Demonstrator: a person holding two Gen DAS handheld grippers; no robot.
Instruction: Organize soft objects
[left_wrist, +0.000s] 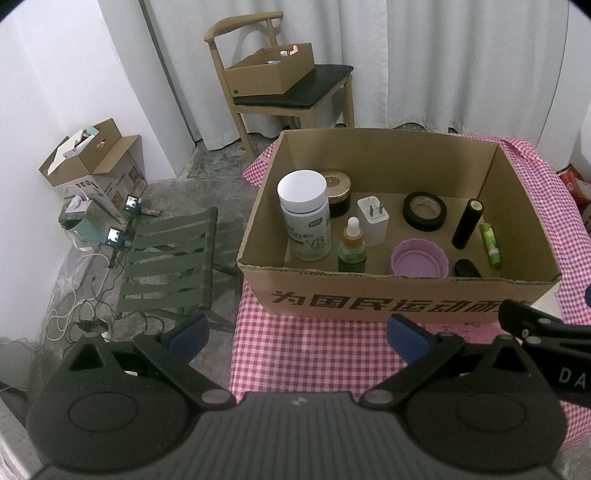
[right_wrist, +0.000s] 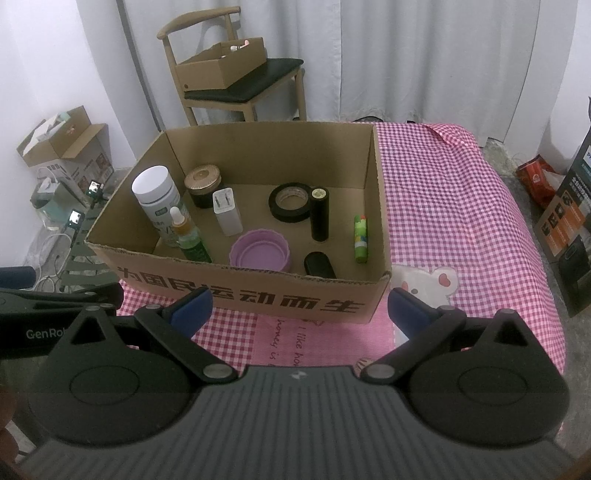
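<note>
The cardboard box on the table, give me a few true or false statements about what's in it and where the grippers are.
1. Both grippers, left and right, are open and hold nothing. True.
2. The purple bowl sits outside the cardboard box on the checked cloth. False: it is inside the box, near the front wall.
3. The roll of black tape lies flat on the box floor. True.
4. The white bottle lies on its side. False: it stands upright at the left of the box.
5. A smaller box rests on the chair behind the table. True.
</note>
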